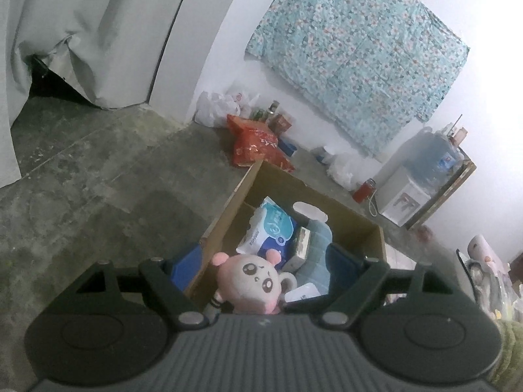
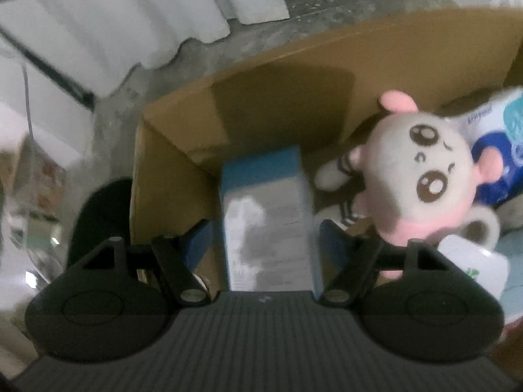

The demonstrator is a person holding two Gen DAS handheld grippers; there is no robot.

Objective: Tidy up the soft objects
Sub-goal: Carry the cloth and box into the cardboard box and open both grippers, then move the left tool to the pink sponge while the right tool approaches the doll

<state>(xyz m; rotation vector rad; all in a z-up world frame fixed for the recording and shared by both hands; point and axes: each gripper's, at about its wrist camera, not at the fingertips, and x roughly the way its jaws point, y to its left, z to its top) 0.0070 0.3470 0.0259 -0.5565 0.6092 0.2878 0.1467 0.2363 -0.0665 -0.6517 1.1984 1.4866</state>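
A pink plush toy (image 1: 250,282) with large dark eyes is seen inside the cardboard box (image 1: 228,209), against the box's near wall, its head between the spread fingers of the left gripper (image 1: 261,266); those jaws are held wide and nothing is gripped by them. In the right wrist view the same plush toy (image 2: 421,176) lies to the right of the right gripper (image 2: 264,238). A blue-and-white carton (image 2: 268,215) is framed between that gripper's jaws, which are set wide; whether the carton is touched cannot be told. A blue-and-white tissue pack (image 1: 271,228) is lodged deeper in the box. Beyond the box, a red bag (image 1: 258,143) lies on the concrete floor (image 1: 98,170), and a floral cloth (image 1: 356,52) hangs on the wall.
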